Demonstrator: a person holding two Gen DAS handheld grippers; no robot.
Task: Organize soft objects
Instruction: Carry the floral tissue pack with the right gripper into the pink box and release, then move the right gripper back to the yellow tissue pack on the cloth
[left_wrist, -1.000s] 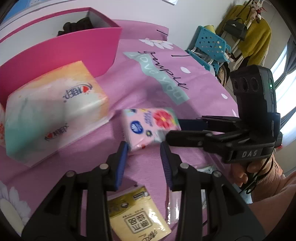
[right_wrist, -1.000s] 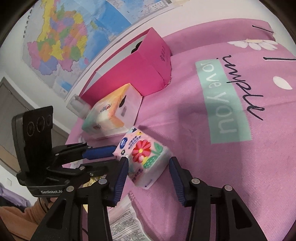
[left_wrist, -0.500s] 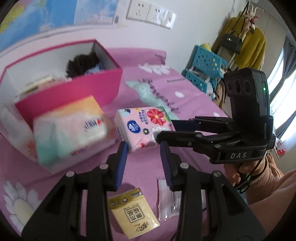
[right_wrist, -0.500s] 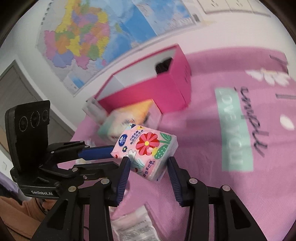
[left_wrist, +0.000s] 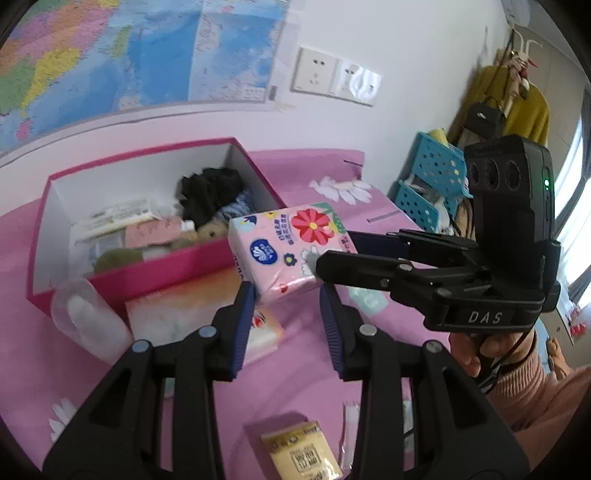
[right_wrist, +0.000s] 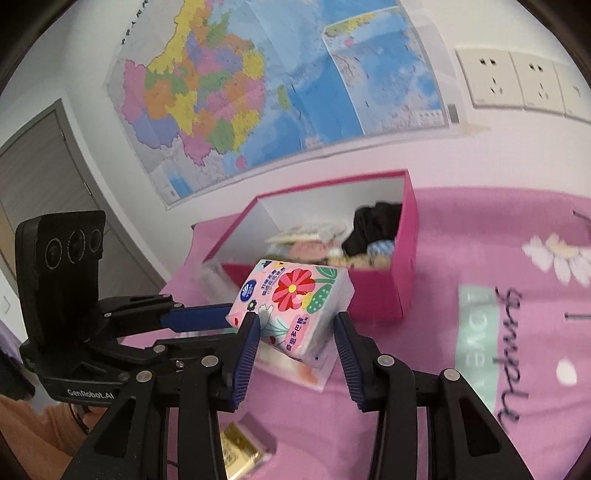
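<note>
A pink tissue pack (left_wrist: 291, 236) (right_wrist: 295, 295) with a red flower print hangs in the air just in front of the open pink box (left_wrist: 159, 266) (right_wrist: 406, 258). My right gripper (right_wrist: 297, 325) (left_wrist: 334, 249) is shut on it, one pad on each side. From the other side my left gripper (left_wrist: 288, 295) (right_wrist: 231, 325) is shut on the pack's near end. The box holds a black cloth, a blue knitted piece and several flat packets.
Below the lifted pack a large orange-and-white tissue pack (left_wrist: 177, 310) lies on the pink cloth. A clear plastic cup (left_wrist: 85, 317) lies at the box's near corner. A yellow tissue pack (left_wrist: 299, 458) (right_wrist: 240, 450) and a clear sachet (left_wrist: 349, 424) lie nearest me. Blue crates (left_wrist: 428, 177) stand beyond the bed.
Both grippers have risen together with the floral pack, lifting it off the cloth to the height of the box's rim. The views tilted up toward the wall map.
</note>
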